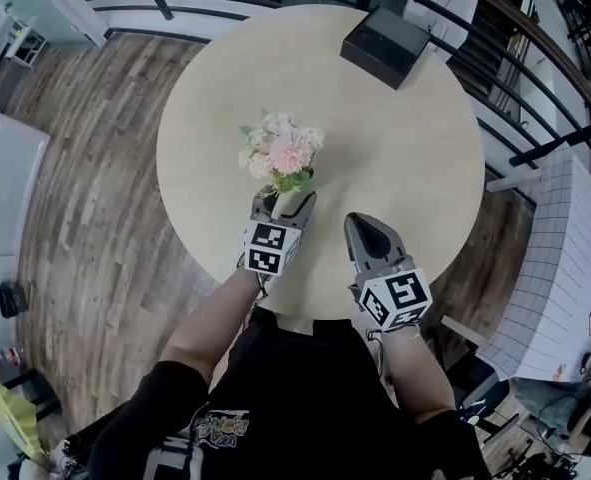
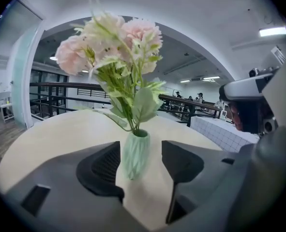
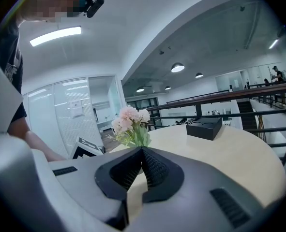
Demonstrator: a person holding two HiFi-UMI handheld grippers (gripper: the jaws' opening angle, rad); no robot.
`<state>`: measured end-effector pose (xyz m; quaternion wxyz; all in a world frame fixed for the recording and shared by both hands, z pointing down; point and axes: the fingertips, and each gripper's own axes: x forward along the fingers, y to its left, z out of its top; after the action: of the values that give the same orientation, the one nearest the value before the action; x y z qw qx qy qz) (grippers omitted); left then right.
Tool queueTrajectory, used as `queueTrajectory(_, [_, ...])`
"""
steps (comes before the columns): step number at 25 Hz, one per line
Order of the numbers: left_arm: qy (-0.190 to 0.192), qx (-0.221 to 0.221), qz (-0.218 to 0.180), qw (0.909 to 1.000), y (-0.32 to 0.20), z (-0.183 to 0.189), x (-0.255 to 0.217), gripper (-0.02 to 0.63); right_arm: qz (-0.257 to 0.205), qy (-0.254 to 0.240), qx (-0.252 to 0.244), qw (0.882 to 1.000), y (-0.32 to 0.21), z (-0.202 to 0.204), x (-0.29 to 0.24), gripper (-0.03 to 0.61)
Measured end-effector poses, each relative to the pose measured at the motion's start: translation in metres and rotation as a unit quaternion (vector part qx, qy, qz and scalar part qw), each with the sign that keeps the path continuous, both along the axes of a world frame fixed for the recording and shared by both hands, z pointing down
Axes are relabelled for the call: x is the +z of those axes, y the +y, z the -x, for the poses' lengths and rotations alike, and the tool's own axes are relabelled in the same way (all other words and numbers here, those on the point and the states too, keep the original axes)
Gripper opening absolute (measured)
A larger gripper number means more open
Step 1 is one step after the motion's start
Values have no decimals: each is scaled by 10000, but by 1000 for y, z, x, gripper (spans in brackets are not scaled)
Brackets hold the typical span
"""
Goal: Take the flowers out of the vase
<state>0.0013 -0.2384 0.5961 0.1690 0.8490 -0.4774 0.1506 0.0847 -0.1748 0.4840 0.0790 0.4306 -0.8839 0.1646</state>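
A bunch of pale pink flowers [image 1: 280, 153] with green leaves stands upright in a small mint-green ribbed vase [image 2: 135, 153] on the round beige table [image 1: 395, 148]. My left gripper [image 1: 285, 200] is open at the near side of the vase. In the left gripper view the vase stands between the jaws of that gripper [image 2: 140, 162], close to the left pad, with a gap on the right. The flowers [image 2: 113, 37] rise well above the jaws. My right gripper [image 1: 361, 224] is shut and holds nothing, to the right of the vase. In its own view the flowers [image 3: 130, 120] show just beyond its tips [image 3: 142, 151].
A black open box [image 1: 385, 46] sits at the table's far right edge, also in the right gripper view [image 3: 204, 128]. A dark railing [image 1: 535, 78] curves behind the table. Wood flooring [image 1: 95, 168] lies to the left, and a white gridded surface [image 1: 565, 268] stands at the right.
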Motion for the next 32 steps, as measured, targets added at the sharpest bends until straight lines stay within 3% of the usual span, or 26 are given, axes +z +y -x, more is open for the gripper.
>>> queueTrajectory(5, [-181, 4, -101, 9998, -17, -9, 10, 260, 27, 38, -199, 9998, -14, -2, 8, 21])
queueTrajectory(15, [-185, -271, -154, 9993, -35, -8, 19, 258, 10, 131, -783, 9968, -45, 14, 21, 23])
queueTrajectory(23, [-241, -99, -202, 9995, -34, -14, 18, 216, 80, 221, -1327, 9909, -68, 36, 42, 26])
queueTrajectory(24, [-236, -74, -212, 9995, -34, -14, 18, 216, 93, 239, -1389, 9900, -71, 38, 45, 34])
queueTrajectory(26, [-232, -32, -229, 9995, -33, -15, 18, 216, 140, 291, -1547, 9874, -75, 44, 51, 108])
queueTrajectory(32, [-227, 88, -265, 9994, -32, -14, 17, 216, -33, 753, -2014, 9766, -86, 68, 62, 144])
